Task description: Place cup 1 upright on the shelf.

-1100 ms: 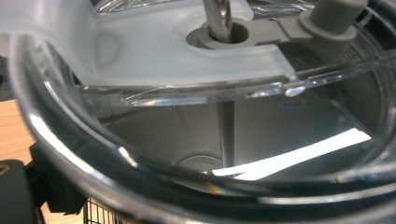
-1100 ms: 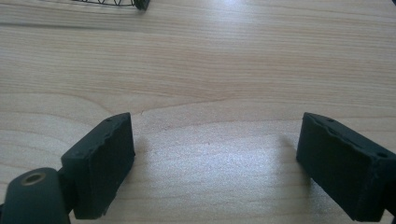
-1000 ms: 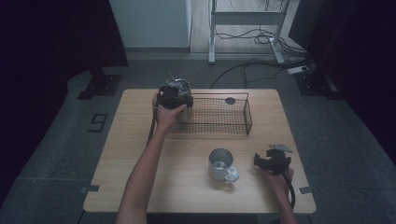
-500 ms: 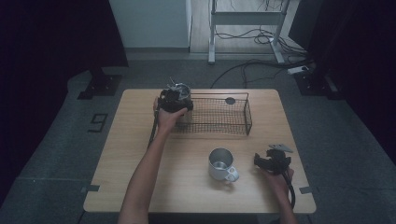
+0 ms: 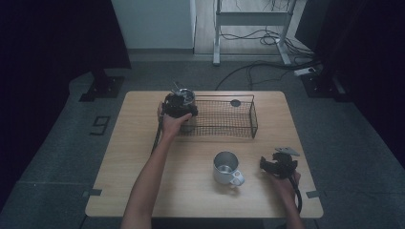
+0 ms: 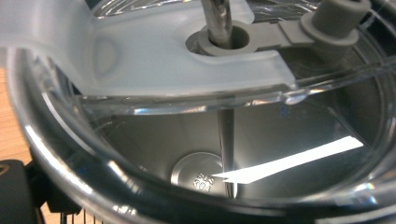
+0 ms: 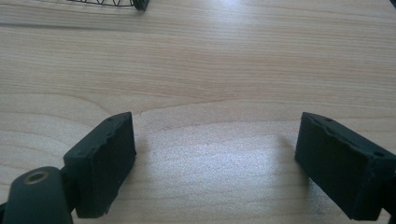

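Found a light wooden desk (image 5: 138, 157) in use, with forearms entering from the near edge. At left, noted the left tool (image 5: 178, 107) at the left end of a black wire basket (image 5: 253, 117), gripping a stainless-steel tumbler with a clear plastic lid (image 5: 186, 97), jaws set wide as suits a hold across a broad body. Could not tell whether resting on the basket floor or held just clear of it. In the left gripper view, looked down through the lid along a metal straw (image 6: 217, 14) to the stamped base, with wire and wood visible below left. Judged the grip taken high, near the rim, to keep the tumbler upright and the straw seated while placing into the basket. Noted a small dark round disc (image 5: 235, 102) at the basket's far side, well apart from the tumbler. At centre, recorded a plain metal mug (image 5: 224, 166), upright, handle toward the near right, outside the basket; judged next in line. At right, found the right tool (image 5: 277, 165) low over bare desk, near the mug but not touching, jaws apart with nothing between, having just been closing. Judged parked clear to leave the left hand room.
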{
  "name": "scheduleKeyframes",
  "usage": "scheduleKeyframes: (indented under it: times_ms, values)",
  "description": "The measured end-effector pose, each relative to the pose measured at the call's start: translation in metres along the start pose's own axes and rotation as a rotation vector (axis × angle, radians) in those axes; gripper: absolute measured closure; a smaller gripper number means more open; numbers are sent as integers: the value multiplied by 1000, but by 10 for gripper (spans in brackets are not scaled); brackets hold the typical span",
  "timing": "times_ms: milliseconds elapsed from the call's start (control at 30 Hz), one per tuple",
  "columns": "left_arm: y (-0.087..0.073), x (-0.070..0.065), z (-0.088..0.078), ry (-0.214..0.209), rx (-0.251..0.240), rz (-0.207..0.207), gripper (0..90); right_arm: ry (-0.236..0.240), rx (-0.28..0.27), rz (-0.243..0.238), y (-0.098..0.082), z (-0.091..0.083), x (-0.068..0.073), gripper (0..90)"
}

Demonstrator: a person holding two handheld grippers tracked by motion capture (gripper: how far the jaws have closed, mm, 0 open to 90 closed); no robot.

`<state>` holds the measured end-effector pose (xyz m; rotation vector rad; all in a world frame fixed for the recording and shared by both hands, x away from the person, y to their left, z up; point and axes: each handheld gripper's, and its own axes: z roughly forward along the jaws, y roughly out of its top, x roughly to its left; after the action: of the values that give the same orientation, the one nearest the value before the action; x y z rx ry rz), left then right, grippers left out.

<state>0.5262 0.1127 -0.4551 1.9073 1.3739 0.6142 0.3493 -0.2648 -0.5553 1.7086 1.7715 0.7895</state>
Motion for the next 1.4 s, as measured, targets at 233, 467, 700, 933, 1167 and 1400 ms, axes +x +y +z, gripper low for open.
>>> scheduleKeyframes:
  times_ms: [233, 467, 700, 933, 1167, 1400]
  values:
    - [-2, -2, 3, 6, 12, -1, 41, 0, -1, 0, 0, 0, 0, 120]
    - [-4, -6, 3, 16, 12, 20, 40, 0, -1, 1, 0, 0, 0, 121]
    - [-5, -8, 2, 9, 18, 27, 32, -1, -1, 2, 0, 0, 0, 122]
    - [1, -7, -11, -2, -16, 32, 14, -1, -1, 1, 0, 0, 0, 123]
    - [7, -7, -25, 6, -45, 35, 6, -1, -1, 1, 0, 0, 0, 125]
    - [10, -5, -44, -21, -73, 27, 11, -1, -1, 0, 0, 0, 0, 125]
